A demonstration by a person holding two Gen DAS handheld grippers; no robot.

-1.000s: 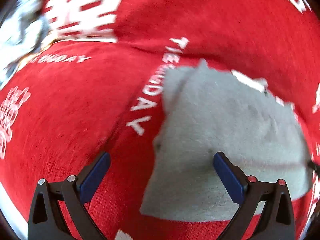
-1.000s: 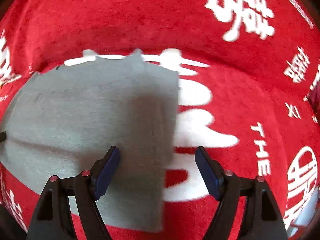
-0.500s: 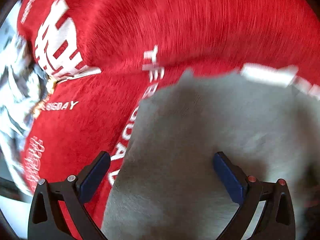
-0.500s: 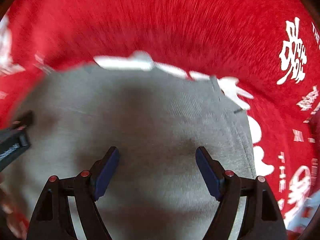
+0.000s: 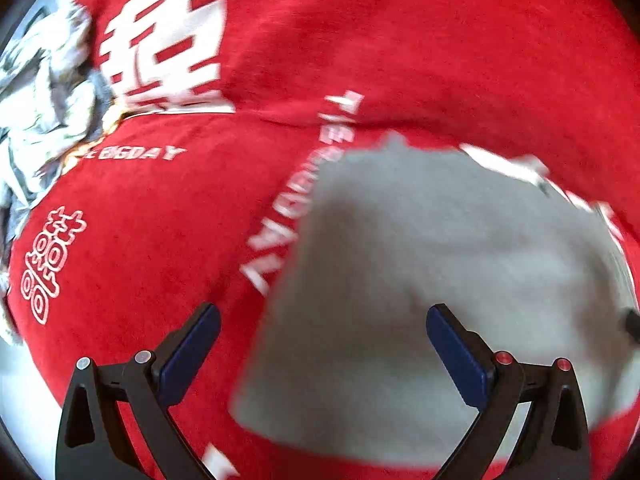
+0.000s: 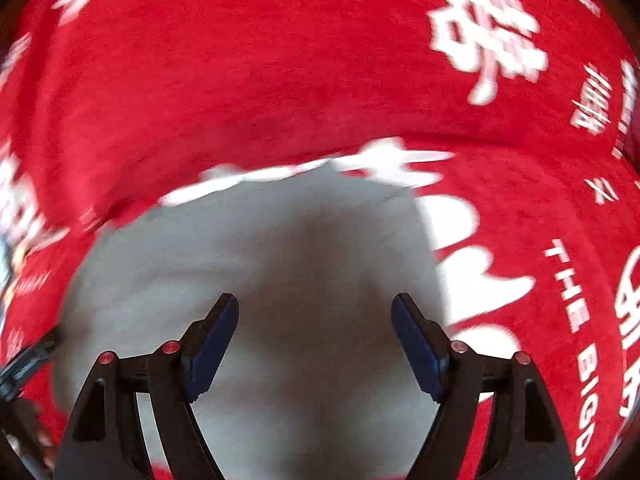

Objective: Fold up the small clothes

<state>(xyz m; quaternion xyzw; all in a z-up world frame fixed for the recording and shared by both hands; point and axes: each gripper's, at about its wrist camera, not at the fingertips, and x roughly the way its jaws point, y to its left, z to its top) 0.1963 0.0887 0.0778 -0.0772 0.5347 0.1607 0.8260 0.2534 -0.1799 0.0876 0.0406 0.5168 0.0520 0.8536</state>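
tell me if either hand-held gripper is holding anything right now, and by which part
Nothing is held. The left hand-held gripper and the right hand-held gripper both stand open above the flat grey fabric garment, which lies on the red printed cloth.

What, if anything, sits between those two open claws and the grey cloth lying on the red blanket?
Nothing visible does. The small grey fabric garment lies flat on the red printed blanket, directly ahead of the right gripper and the left gripper. Both have their jaws apart, with only bare cloth showing between them.
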